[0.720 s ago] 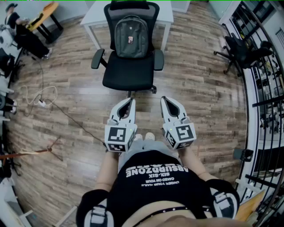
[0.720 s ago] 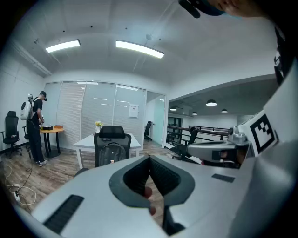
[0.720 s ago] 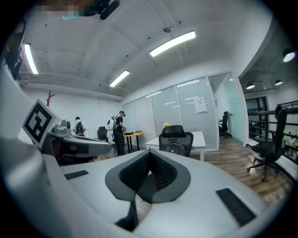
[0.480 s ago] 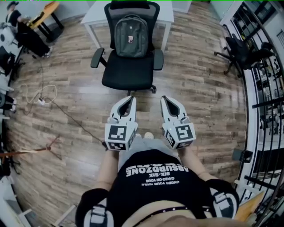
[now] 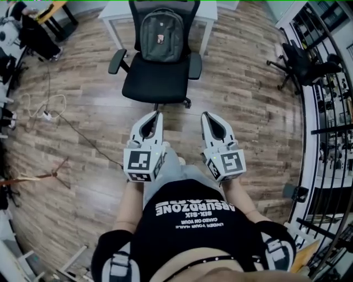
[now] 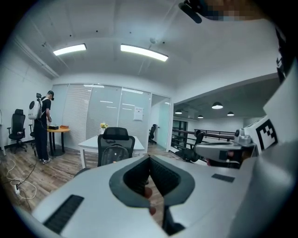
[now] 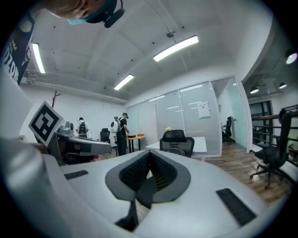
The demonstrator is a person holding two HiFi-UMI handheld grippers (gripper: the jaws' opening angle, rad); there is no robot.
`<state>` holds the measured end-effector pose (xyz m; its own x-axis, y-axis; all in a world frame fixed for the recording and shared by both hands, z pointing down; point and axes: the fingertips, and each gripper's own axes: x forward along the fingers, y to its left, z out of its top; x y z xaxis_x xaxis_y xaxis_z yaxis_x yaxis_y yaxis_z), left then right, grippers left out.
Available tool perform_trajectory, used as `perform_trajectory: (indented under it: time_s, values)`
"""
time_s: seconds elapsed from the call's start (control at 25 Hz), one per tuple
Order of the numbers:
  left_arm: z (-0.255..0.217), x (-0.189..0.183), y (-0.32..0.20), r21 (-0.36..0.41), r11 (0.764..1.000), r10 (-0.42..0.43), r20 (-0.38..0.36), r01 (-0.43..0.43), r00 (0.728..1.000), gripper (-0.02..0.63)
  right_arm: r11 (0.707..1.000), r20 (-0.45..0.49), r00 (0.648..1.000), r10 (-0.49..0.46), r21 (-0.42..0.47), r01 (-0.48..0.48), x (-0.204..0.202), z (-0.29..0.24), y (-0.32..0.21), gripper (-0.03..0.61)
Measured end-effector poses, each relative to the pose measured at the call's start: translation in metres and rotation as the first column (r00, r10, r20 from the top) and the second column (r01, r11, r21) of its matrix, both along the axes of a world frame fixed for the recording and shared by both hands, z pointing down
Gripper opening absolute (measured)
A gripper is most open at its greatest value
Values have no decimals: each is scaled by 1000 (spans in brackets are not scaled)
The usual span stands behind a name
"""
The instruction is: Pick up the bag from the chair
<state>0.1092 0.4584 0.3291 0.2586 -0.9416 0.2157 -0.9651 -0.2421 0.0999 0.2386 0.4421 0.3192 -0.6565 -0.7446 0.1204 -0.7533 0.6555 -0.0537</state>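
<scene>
The grey fabric backpack (image 5: 161, 34) stands upright on the seat of a black mesh swivel office chair (image 5: 156, 82), leaning against its backrest, at the upper middle of the head view. A white table (image 5: 114, 11) stands just behind the chair at the top edge. The floor is brown wood-plank laminate (image 5: 248, 110).

Below the chair, in the middle of the frame, the person holds both tools side by side, tips aimed up the frame toward the chair and well apart from it. The left gripper (image 5: 156, 113) has its jaws pressed together with nothing between them. The right gripper (image 5: 204, 114) is likewise fully closed and empty.

In the left gripper view the backpack (image 6: 113, 155) shows just above and left of the closed tips.
</scene>
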Motion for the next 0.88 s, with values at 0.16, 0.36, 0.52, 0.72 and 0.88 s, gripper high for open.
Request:
perform_trajectory:
  time_s: [0.16, 0.36, 0.52, 0.72, 0.88]
  values:
    - [7, 0, -9, -16, 1000, 2, -5, -2, 1000, 17, 999, 36, 999, -40, -6, 40, -3, 3, -7, 15]
    - [13, -7, -27, -22, 1000, -8, -17, 8, 1000, 17, 997, 71, 995, -73, -16, 74, -12, 3, -23, 17]
    - [19, -19, -54, -39, 999, 7, -14, -8, 1000, 17, 994, 107, 989, -105, -20, 108, -26, 0, -46, 17]
    - [32, -40, -94, -64, 998, 17, -30, -19, 999, 17, 995, 62, 994, -95, -4, 96, -48, 6, -85, 17]
    - [42, -63, -137, -82, 996, 36, -46, -39, 998, 17, 999, 12, 999, -42, -1, 42, -67, 14, -133, 16]
